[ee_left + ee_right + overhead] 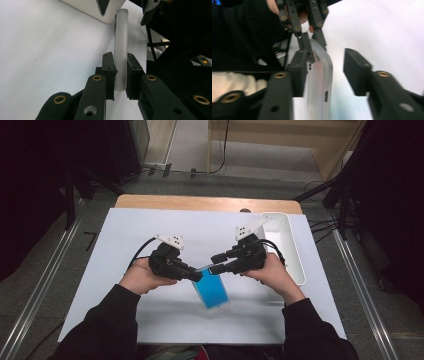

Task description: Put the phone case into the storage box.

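Now the left gripper [196,276] is squeezing the translucent clear phone case with a blue inside [212,291]; in the left gripper view the two black pads [108,72] are pressing on both faces of the rounded frosted edge of the case [121,50], which is standing between them like a thin upright wall. From these jaws the case is running forward, and beyond its far end a white rectangular plastic tray [95,8] is lying on the table.

The right gripper [216,262] is standing with its jaws apart around the same case. In the right gripper view the case rim [320,82] is lying just beside the left pad [298,72], while the right pad [355,70] is staying clear of it with a gap of white table between them, so this gripper is not gripping anything. Farther along the case, the jaws of the left gripper [310,47] are holding its other end.

In the high view both grippers are meeting at the upper end of the case, which is tilted over the white table sheet [130,235]. The white tray [287,245] is lying just behind the right gripper, near the right edge of the sheet.
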Demonstrator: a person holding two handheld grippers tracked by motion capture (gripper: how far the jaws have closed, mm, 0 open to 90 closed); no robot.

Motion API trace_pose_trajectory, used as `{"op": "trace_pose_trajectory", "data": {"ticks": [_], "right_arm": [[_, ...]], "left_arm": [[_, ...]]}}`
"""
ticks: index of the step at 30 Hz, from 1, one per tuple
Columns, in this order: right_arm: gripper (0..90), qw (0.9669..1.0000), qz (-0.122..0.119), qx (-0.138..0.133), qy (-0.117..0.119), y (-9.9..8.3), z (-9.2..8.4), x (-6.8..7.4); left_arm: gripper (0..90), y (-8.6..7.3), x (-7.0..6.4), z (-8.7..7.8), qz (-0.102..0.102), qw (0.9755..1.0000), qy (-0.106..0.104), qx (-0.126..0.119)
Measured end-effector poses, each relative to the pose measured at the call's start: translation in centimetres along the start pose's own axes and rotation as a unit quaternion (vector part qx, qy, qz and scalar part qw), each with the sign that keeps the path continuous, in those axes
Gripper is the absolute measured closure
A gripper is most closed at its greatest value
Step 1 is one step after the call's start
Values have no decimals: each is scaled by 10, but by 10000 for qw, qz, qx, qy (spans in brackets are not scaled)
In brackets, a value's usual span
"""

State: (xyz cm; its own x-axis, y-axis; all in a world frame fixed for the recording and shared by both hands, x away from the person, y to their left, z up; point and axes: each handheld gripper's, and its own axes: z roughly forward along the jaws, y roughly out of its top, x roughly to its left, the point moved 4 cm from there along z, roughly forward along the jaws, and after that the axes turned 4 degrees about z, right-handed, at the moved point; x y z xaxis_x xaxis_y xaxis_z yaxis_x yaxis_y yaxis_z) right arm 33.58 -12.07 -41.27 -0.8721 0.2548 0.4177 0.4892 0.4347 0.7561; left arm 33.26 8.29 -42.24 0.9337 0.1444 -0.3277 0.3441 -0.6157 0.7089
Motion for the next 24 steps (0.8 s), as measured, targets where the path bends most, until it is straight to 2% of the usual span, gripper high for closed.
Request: {"op": "trace_pose_trajectory", "data": {"ticks": [5, 10, 13, 14, 15, 19, 24], "right_arm": [[330, 9993, -4, -173, -345, -2, -4, -1], [253, 9980, 87, -249, -574, -6, -6, -3], [106, 9979, 92, -254, -588, -8, -4, -3], [71, 9978, 140, -206, -614, -9, -4, -3], [0, 9973, 130, -192, -692, -10, -2, -4], [0, 9954, 154, -265, -909, -13, -2, -7], [0, 9932, 248, -214, -1118, -19, -4, -7]], "left_arm": [[796, 0, 0, -2, -65, 10000, 49, 3], [796, 0, 1, -4, -149, 9999, 87, -9], [795, -1, 2, -5, -167, 9998, 109, 4], [795, 0, 2, -5, -197, 9997, 111, -12], [796, 0, 2, -5, -203, 9997, 107, -9], [795, -1, 4, -7, -314, 9994, 151, -2], [795, 0, 5, -10, -459, 9987, 209, -17]]}}
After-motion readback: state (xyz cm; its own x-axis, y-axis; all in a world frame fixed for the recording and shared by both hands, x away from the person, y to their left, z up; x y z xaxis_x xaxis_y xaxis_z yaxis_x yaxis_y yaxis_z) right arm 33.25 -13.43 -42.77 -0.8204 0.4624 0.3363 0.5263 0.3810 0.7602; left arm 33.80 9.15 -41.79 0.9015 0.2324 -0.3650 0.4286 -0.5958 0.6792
